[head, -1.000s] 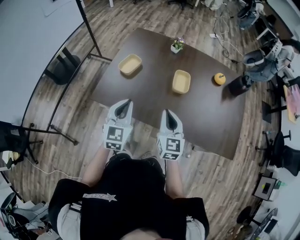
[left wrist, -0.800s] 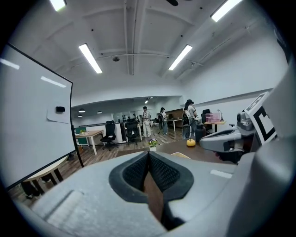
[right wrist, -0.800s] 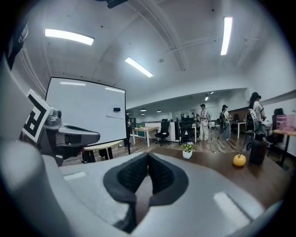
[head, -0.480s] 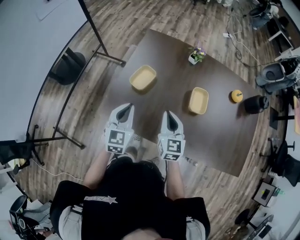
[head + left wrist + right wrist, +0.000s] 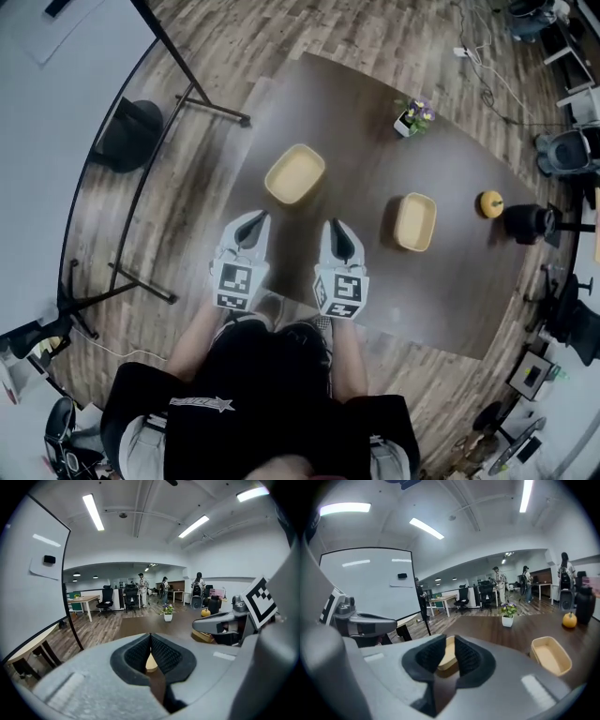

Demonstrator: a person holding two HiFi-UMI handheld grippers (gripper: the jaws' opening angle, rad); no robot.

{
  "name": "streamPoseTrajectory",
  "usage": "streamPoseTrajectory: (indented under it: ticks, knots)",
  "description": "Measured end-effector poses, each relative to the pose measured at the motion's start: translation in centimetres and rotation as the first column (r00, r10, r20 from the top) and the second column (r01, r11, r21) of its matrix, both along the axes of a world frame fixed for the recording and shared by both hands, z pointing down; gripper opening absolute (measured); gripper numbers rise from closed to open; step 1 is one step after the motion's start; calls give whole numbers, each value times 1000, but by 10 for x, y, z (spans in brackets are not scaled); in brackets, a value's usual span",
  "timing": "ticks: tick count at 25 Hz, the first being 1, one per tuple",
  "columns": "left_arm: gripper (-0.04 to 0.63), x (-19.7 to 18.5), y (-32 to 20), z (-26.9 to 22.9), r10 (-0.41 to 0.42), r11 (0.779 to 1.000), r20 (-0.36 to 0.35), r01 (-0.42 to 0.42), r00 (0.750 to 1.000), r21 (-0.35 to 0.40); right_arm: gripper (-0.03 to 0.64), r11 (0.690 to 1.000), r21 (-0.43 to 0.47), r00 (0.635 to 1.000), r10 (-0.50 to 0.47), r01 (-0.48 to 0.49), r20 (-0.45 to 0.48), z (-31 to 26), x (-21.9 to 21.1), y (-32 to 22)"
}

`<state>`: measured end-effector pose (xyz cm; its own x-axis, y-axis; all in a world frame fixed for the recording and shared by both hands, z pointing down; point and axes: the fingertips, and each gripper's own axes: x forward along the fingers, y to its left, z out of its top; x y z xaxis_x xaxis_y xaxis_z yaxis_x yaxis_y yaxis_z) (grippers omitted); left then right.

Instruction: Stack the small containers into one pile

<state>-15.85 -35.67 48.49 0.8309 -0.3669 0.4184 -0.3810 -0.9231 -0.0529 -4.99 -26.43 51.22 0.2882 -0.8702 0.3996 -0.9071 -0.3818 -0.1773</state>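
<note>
On the dark table (image 5: 356, 253), 2 small tan containers, both open side up, well apart, not yet stacked. Toward the table's left side, the left container (image 5: 294, 174); nearer the table's middle, the right container (image 5: 415, 221). At the table's far edge, a small white flower pot (image 5: 410, 120) with purple blooms. Toward the table's right end, a small orange pumpkin-shaped thing (image 5: 490, 203), and just beside it, closer still to that end, a dark jug (image 5: 527, 221).

Over the table's near edge, 2 grippers side by side in a person's hands, pointing across the table and tilted a little down. Short of the nearer container and not touching it, the left gripper (image 5: 257, 217): jaws pressed together, tips meeting, nothing gripped. Just beside it, toward the table's middle, the right gripper (image 5: 335, 225), touching neither container: jaws a narrow slit apart, having just been opening, nothing between the pads. Through that slit, only the left container, farther off on the table. In the right gripper view, the right container low at the right, on bare table top. Beyond the table's far edge, wooden floor, desks, office chairs and several people standing.
</note>
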Motion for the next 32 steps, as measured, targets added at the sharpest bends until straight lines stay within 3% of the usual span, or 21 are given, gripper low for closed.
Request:
streamPoseTrajectory:
  ticks: [1, 2, 8, 29, 32]
  knots:
    - [11, 2, -6, 6, 3, 1000, 7, -3, 1000, -10, 97, 1000, -6, 1000, 0, 0, 26, 8, 1, -8]
    - [11, 3, -11, 12, 6, 1000, 14, -5, 1000, -19, 126, 1000, -14, 999, 3, -2, 49, 15, 3, -15]
    - [11, 9, -39, 49, 9, 997, 57, -5, 998, -82, 229, 998, -65, 984, 34, -23, 174, 61, 14, -50]
    - [11, 0, -63, 133, -17, 974, 172, 55, 985, -220, 228, 981, -191, 951, 40, 20, 308, 158, 27, -99]
    - [11, -3, -66, 138, -25, 972, 181, 66, 983, -225, 156, 978, -208, 948, 40, 27, 314, 163, 27, -99]
